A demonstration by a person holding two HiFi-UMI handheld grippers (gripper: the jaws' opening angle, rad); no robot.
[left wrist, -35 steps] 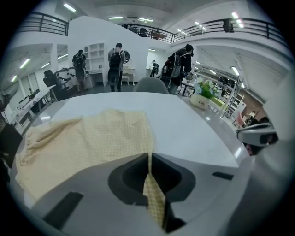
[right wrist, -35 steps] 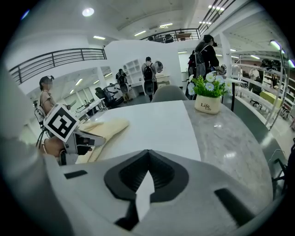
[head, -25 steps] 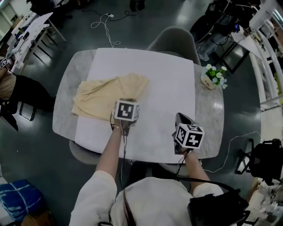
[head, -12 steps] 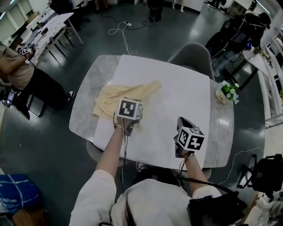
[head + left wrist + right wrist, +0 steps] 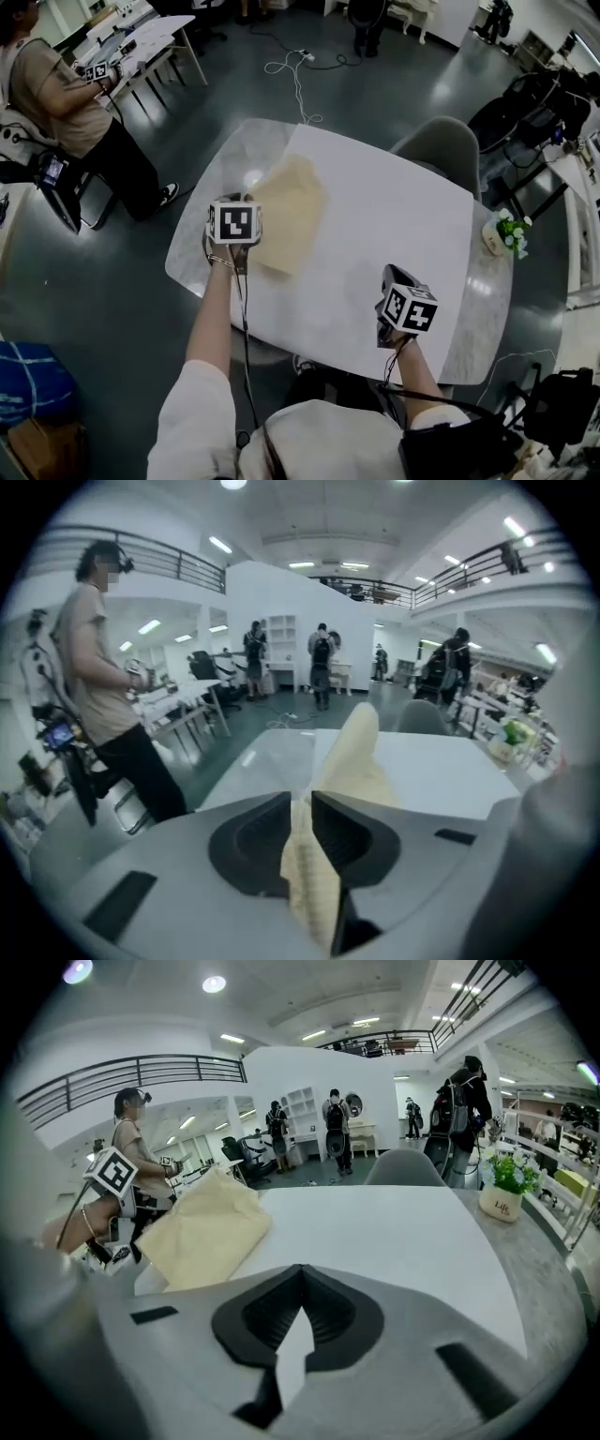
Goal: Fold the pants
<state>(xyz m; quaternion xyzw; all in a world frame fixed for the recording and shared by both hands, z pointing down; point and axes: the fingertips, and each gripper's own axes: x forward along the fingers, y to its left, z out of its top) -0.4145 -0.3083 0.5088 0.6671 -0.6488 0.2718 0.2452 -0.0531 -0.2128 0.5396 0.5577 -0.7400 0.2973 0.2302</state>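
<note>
Pants [image 5: 286, 214], one pale yellow pair, lie folded on the left part of the white table [image 5: 394, 225]. Nearest, the right gripper [image 5: 300, 1274] is closed and empty. The left gripper [image 5: 302, 803] pinches the pants' edge, and its jaws are starting to open. Farther off, one pot [image 5: 502, 234] holds small flowers.

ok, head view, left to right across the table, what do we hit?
left tongs → pants, one edge between those opening jaws → right tongs → flower pot
</note>
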